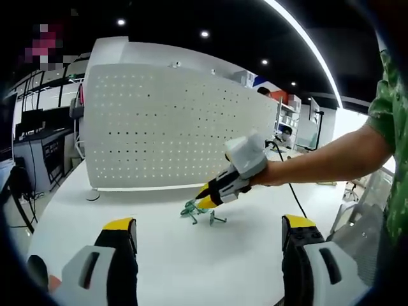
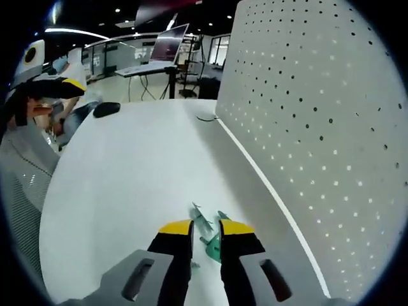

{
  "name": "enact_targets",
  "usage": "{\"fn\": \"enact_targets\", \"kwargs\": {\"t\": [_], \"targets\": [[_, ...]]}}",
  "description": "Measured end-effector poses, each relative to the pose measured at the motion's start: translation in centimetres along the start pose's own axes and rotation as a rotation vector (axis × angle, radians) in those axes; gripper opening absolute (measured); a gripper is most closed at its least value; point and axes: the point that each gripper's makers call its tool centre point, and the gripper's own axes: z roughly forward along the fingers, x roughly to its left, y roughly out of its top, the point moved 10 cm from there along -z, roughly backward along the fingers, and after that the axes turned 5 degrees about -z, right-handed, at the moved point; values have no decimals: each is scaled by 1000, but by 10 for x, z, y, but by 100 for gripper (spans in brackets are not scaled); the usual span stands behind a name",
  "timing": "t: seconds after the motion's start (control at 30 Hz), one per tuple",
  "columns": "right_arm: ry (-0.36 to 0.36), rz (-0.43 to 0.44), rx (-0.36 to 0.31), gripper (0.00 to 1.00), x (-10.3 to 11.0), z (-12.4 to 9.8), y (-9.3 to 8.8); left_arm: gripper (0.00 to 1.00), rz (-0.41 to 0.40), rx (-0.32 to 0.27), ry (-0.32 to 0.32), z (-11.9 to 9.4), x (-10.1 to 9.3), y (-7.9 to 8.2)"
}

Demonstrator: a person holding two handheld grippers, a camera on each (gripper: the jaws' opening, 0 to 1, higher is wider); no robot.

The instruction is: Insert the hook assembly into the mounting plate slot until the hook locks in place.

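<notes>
In the left gripper view, our left gripper (image 1: pixel 209 233) sits low over the white desk (image 1: pixel 159 255) with its yellow-tipped jaws spread wide and nothing between them. Ahead, our right gripper (image 1: pixel 205 196) reaches in from the right on a bare arm, its tips down at a small cluster of green hooks (image 1: pixel 199 212) lying on the desk. Behind them the white perforated panel (image 1: pixel 172 124) stands upright; we judge this to be the mounting plate, well apart from the hooks.

In the right gripper view, the right gripper (image 2: pixel 205 231) has its jaws drawn narrow, a slim gap between the yellow tips. The green hooks (image 2: pixel 205 231) lie on the desk (image 2: pixel 127 185) right at the tips, one piece reaching forward and another tucked into the gap. We cannot tell whether the jaws are actually pinching a hook or only straddling it. The perforated panel (image 2: pixel 319 115) runs along the right side, its lower edge meeting the desk. The left gripper (image 2: pixel 48 89) shows at the far upper left.

What could go wrong, as we judge it: the hooks lie tangled together, so a lift may drag a second piece along or drop both. A grip on a thin wire part could let the hook twist in the jaws, leaving it badly angled for the panel's holes. Pressing it in skewed might push the free-standing panel back rather than seat the hook, and our idle left gripper is not bracing it.
</notes>
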Motion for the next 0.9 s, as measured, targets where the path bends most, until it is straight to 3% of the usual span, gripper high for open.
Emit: {"fn": "enact_targets", "kwargs": {"t": [0.6, 0.7, 0.83, 0.9], "targets": [[36, -32, 51, 7, -2, 15, -2, 96, 1, -3, -2, 1, 0, 0], [40, -38, 64, 7, -2, 17, -3, 90, 21, -32, -13, 0, -1, 2], [41, -44, 65, 7, -2, 18, -2, 90, 25, -30, -3, 0, 1, 2], [42, -46, 68, 7, -2, 18, -2, 87, 38, -63, -3, 0, 1, 4]]}}
